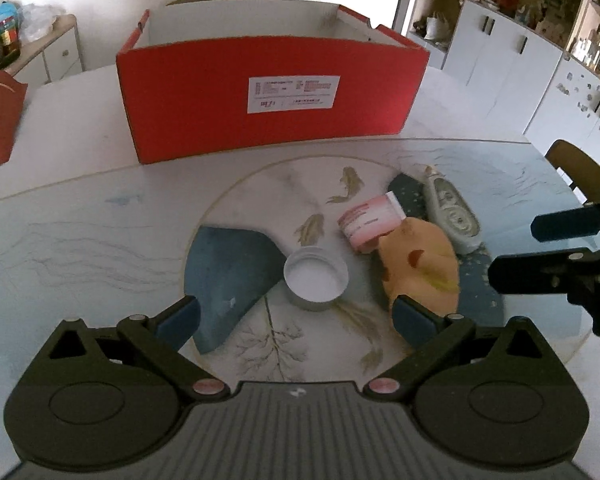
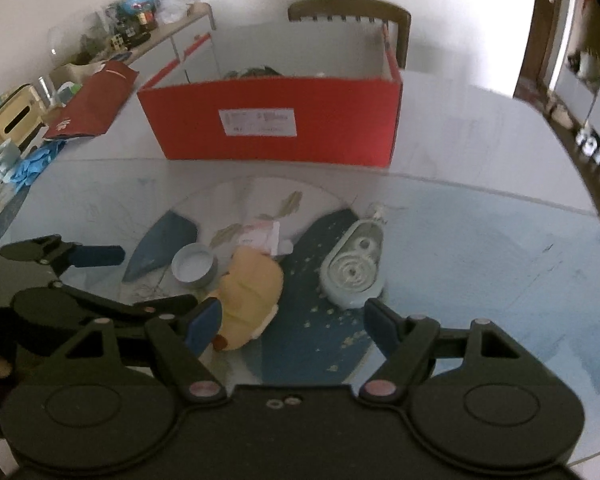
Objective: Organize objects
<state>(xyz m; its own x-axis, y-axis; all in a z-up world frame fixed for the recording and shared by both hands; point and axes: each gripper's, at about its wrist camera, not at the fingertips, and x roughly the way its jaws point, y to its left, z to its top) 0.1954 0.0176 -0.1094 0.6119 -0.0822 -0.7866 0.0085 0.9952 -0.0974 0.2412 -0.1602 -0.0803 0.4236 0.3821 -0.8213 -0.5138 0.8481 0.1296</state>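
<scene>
Glossy painted tabletop (image 1: 100, 216), matte red cardboard box (image 1: 272, 96), round white lid (image 1: 315, 278).

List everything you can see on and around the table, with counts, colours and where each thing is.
box: one, red, open, far side of table
lid: one, white, round, table centre, open side up
tube: one, pink, lying beside plush toy
plush toy: one, yellow, right of lid
tape dispenser: one, pale grey, right of toy
red bag: one, left of box
chair: one, brown, behind box
left claw: open, near lid
right claw: open, near toy
</scene>
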